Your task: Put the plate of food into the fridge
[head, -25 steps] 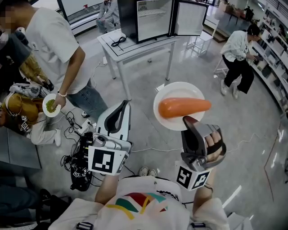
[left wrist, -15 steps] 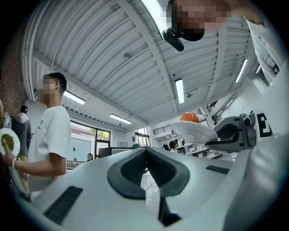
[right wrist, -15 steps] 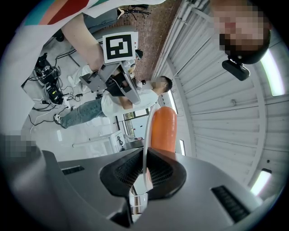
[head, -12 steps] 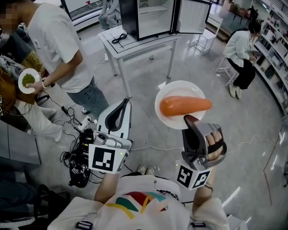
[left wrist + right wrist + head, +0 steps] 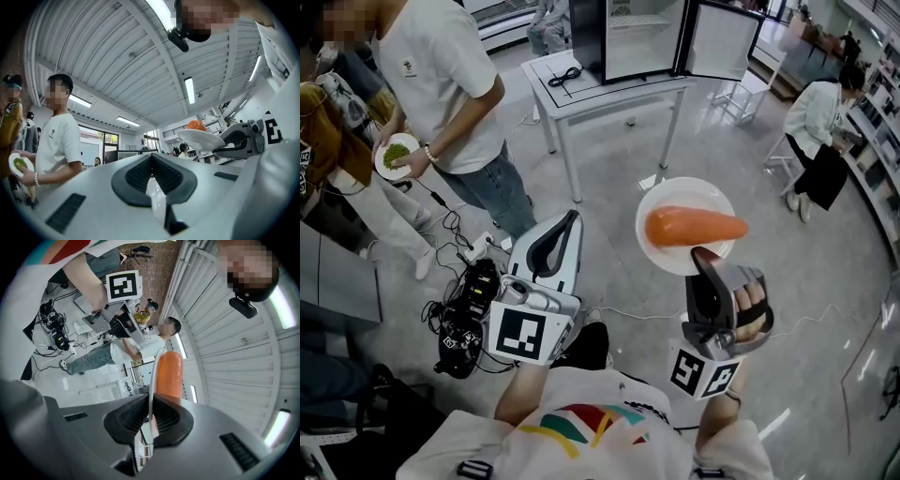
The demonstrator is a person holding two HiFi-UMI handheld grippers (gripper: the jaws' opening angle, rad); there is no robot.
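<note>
Now gripping plate (image 5: 682,190) by near rim in right claw (image 5: 705,255), carrot (image 5: 694,227) crosswise, fridge (image 5: 642,37) well ahead, leftward, on bench (image 5: 581,94); left claw (image 5: 565,223) closed, empty.

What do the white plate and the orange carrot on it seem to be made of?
The plate looks like glazed ceramic or hard plastic: plain white, smooth, thin rim, faint sheen. The carrot looks like moulded plastic or a real peeled one: even orange, smooth skin, no leaves. The pictures cannot settle either.

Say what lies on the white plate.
One orange carrot lies across the plate. The jaws of the right gripper cover its near rim; nothing else shows.
</note>
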